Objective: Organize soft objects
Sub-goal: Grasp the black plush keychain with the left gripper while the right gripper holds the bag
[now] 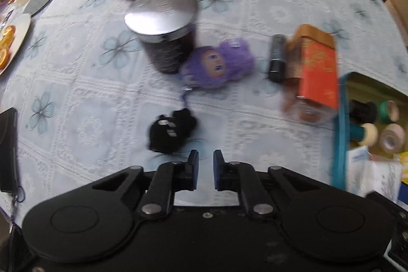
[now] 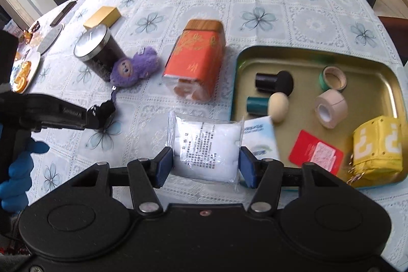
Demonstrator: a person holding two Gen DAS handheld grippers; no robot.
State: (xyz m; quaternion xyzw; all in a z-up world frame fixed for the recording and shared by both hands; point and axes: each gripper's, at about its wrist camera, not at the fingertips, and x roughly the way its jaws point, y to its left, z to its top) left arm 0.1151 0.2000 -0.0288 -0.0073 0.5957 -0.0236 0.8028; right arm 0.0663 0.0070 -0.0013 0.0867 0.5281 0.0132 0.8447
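Pale blue lace-patterned tablecloth with printed flowers (image 2: 257,17) covers a round table; chairs and dark shelving stand behind it. The right gripper (image 2: 206,163) pinches a white padded packet in clear plastic (image 2: 207,151) just left of the green-rimmed gold metal tray (image 2: 293,55). The left gripper (image 1: 206,167) hangs with jaws slightly apart and nothing between them, near a black fuzzy pompom (image 1: 173,130) corded to a purple plush doll (image 1: 220,64).
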